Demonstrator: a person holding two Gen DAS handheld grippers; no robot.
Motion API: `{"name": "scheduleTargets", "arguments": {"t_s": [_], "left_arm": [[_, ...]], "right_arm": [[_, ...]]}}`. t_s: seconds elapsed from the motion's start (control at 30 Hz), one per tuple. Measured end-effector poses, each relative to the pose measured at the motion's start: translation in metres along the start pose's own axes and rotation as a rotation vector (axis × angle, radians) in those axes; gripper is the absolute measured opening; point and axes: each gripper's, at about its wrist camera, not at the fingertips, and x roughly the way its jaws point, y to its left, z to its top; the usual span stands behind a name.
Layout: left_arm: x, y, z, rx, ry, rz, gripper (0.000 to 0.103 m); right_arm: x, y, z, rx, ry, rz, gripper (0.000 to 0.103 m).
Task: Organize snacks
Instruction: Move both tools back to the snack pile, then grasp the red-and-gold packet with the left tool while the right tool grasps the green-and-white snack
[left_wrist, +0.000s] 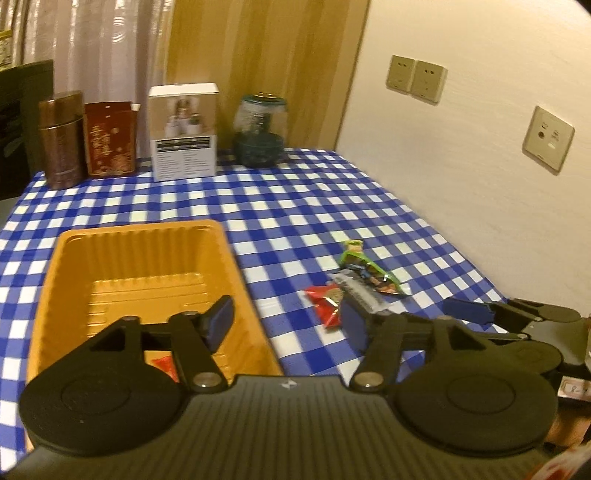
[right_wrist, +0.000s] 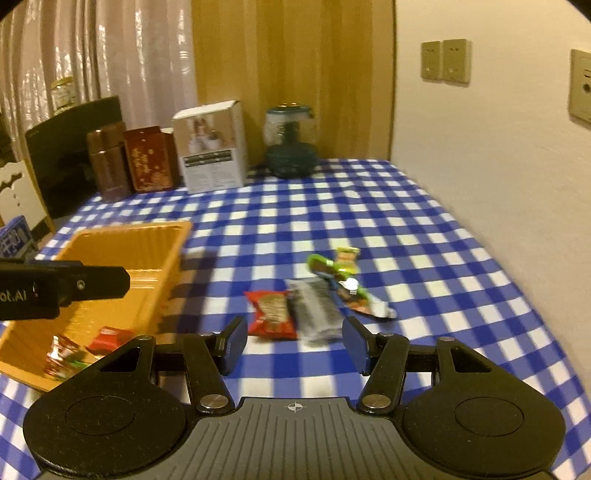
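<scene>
An orange plastic tray (left_wrist: 140, 254) sits on the blue checked tablecloth; it also shows in the right wrist view (right_wrist: 125, 243), with a red packet (right_wrist: 109, 338) and a shiny wrapper (right_wrist: 61, 356) inside. On the cloth lie a red snack packet (right_wrist: 271, 314), a grey packet (right_wrist: 316, 310) and a green wrapper (right_wrist: 340, 273); the same three show in the left wrist view as red (left_wrist: 327, 302), grey (left_wrist: 356, 288) and green (left_wrist: 365, 266). My left gripper (left_wrist: 288, 325) is open and empty, over the tray's right rim. My right gripper (right_wrist: 293, 341) is open and empty, just short of the red and grey packets.
Along the back edge stand a brown canister (left_wrist: 61, 140), a red box (left_wrist: 109, 138), a white box (left_wrist: 183, 131) and a dark glass jar (left_wrist: 260, 129). A wall with sockets (left_wrist: 415, 79) borders the table's right side.
</scene>
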Motion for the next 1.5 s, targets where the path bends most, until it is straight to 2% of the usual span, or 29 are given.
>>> {"name": "scheduleTargets", "arguments": {"t_s": [0.2,0.4,0.53,0.6,0.67,0.83,0.9,1.03,1.23,1.3,1.43,1.5], "left_arm": [[0.036,-0.021,0.001,0.029,0.04,-0.037,0.067],[0.074,-0.033,0.001,0.022,0.085,-0.045,0.067],[0.098,-0.037,0.002,0.015,0.109,-0.033,0.061],[0.108,-0.04,0.002,0.024,0.122,-0.023,0.053],[0.117,-0.042,0.002,0.04,0.135,-0.01,0.05],[0.135,-0.045,-0.001,0.051,0.171,0.002,0.05],[0.14,-0.045,-0.001,0.048,0.179,0.004,0.05],[0.147,-0.046,0.0,0.053,0.19,0.013,0.05],[0.154,-0.046,-0.001,0.053,0.208,0.014,0.05],[0.157,-0.046,-0.001,0.057,0.21,0.015,0.05],[0.162,-0.047,-0.001,0.062,0.215,0.011,0.049],[0.165,-0.048,0.0,0.062,0.217,0.012,0.046]], "right_arm": [[0.013,-0.039,-0.006,0.008,0.06,-0.028,0.057],[0.04,-0.074,-0.004,-0.038,0.07,-0.04,0.057],[0.057,-0.09,0.008,-0.035,0.071,-0.018,0.057],[0.065,-0.092,0.015,-0.069,0.071,-0.001,0.057],[0.074,-0.093,0.019,-0.091,0.071,0.031,0.057],[0.095,-0.089,0.022,-0.164,0.097,0.089,0.056],[0.103,-0.087,0.023,-0.185,0.109,0.096,0.05],[0.12,-0.085,0.025,-0.213,0.138,0.116,0.047],[0.142,-0.084,0.026,-0.212,0.18,0.161,0.044],[0.147,-0.083,0.025,-0.219,0.187,0.163,0.037],[0.146,-0.085,0.028,-0.186,0.197,0.168,0.03],[0.142,-0.086,0.029,-0.165,0.204,0.168,0.028]]}}
